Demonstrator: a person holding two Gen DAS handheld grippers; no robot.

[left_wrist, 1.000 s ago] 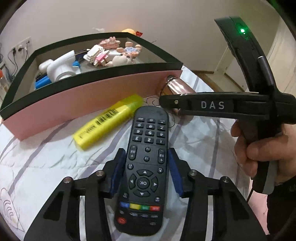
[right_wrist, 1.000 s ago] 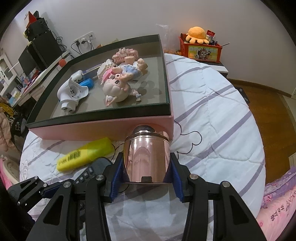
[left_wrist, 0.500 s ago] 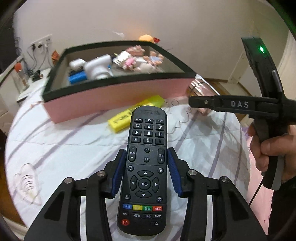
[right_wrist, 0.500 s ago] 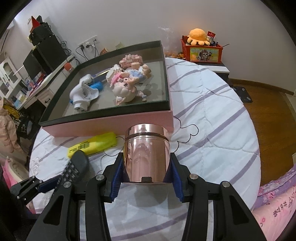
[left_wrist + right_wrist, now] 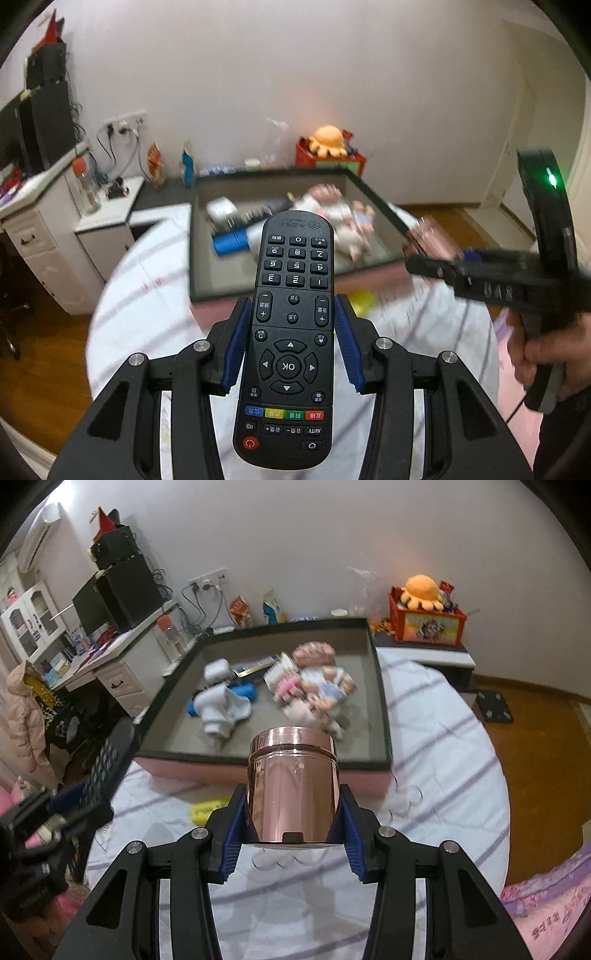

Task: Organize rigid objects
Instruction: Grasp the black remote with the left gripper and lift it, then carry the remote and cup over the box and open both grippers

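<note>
My left gripper is shut on a black remote control and holds it in the air, in front of the box. My right gripper is shut on a shiny pink metal tin, also lifted above the bed. The pink box with a dark rim lies ahead of both and holds toys, a white device and a blue item. A yellow highlighter lies on the bedcover in front of the box. The right gripper with the tin shows blurred in the left wrist view.
The white striped bedcover fills the round bed. A white desk with a monitor stands to the left. A red box with an orange plush sits behind. Wooden floor lies to the right.
Both grippers have risen higher above the bed with the remote and the tin, so the box now appears lower and its inside is in view.
</note>
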